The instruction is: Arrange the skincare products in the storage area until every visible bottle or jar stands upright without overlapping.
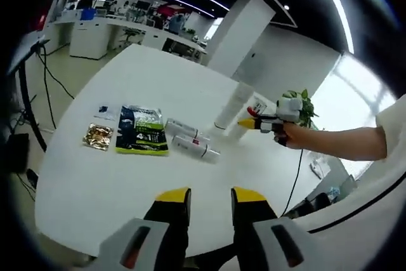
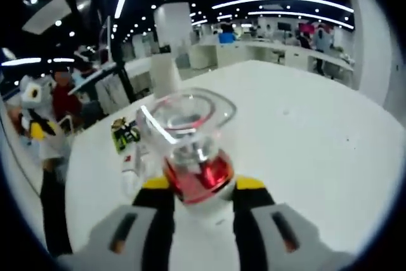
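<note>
Your left gripper (image 1: 210,204) hovers above the near edge of the white tabletop (image 1: 101,182), its yellow-tipped jaws parted with nothing between them and touching nothing.

Your right gripper (image 2: 203,185) is clenched on a clear bottle (image 2: 190,138) with a red metallic band. The two jaws press against its sides, and the bottle points away from the camera along the jaws. In the left gripper view the same right gripper (image 1: 254,122) is seen at the far right of the tabletop, held by your hand (image 1: 293,132); whether the bottle rests on the tabletop or is lifted cannot be told.

Take the green pouch (image 1: 143,130), lying flat on the tabletop, as the landmark. Just to its left lies a small gold packet (image 1: 99,136), and just beyond that a small white card (image 1: 105,112). Just to the pouch's right lie two white tubes (image 1: 189,138) on their sides, close together, one nearly touching the other. Further right of the pouch, next to the right gripper, a tall white bottle (image 1: 233,105) stands upright. Behind the right gripper there is a green plant (image 1: 306,103).

In the right gripper view, a tall white bottle (image 2: 166,74) stands beyond the held bottle, and the pouch (image 2: 125,132) lies to its left. A person (image 2: 60,103) in red stands off the tabletop's left edge.
</note>
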Tool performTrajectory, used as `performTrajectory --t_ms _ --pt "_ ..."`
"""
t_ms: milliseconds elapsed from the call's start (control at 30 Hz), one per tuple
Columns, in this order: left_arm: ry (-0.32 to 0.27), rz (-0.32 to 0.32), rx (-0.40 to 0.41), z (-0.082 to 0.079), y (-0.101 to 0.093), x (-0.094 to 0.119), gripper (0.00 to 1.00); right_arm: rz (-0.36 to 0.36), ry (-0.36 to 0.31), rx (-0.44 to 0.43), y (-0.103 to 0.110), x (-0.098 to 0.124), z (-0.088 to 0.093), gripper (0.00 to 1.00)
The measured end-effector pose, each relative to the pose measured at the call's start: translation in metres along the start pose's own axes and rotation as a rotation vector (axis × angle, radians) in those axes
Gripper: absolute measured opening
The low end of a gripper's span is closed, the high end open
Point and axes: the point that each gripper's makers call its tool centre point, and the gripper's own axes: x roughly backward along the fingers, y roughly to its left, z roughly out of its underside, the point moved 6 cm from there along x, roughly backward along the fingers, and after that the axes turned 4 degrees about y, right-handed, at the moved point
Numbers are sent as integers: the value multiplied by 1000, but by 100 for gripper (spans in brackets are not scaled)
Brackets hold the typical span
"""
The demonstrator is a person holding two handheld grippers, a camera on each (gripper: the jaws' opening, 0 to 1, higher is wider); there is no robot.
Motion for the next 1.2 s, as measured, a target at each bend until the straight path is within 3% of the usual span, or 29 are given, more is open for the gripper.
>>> performTrajectory --t_ms 133,233,333,533,800,867,933,1033,1200 --pt "-30 26 -24 -1 -6 5 26 -18 -16 20 -6 -6 -4 32" --pt "-87 -2 10 -3 -1 10 26 -24 -31 41 -8 -11 -7 32" --pt "-81 -29 50 2 5 9 26 -43 -44 66 -6 -12 -8 32" --pt "-76 -26 12 0 2 10 26 -65 -60 73 -7 -13 -7 33" --pt "-85 -40 25 2 5 15 26 -55 -46 73 -4 -18 -7 34" --pt "-85 -37 29 4 5 16 26 -47 7 54 -1 -21 -2 38" --pt "-83 -37 29 5 5 16 26 -44 4 59 2 -24 1 44" --pt "-75 -31 28 5 4 16 26 -21 -9 24 5 -21 4 48" --pt "-32 -5 25 2 10 2 27 48 -68 -135 19 0 20 52"
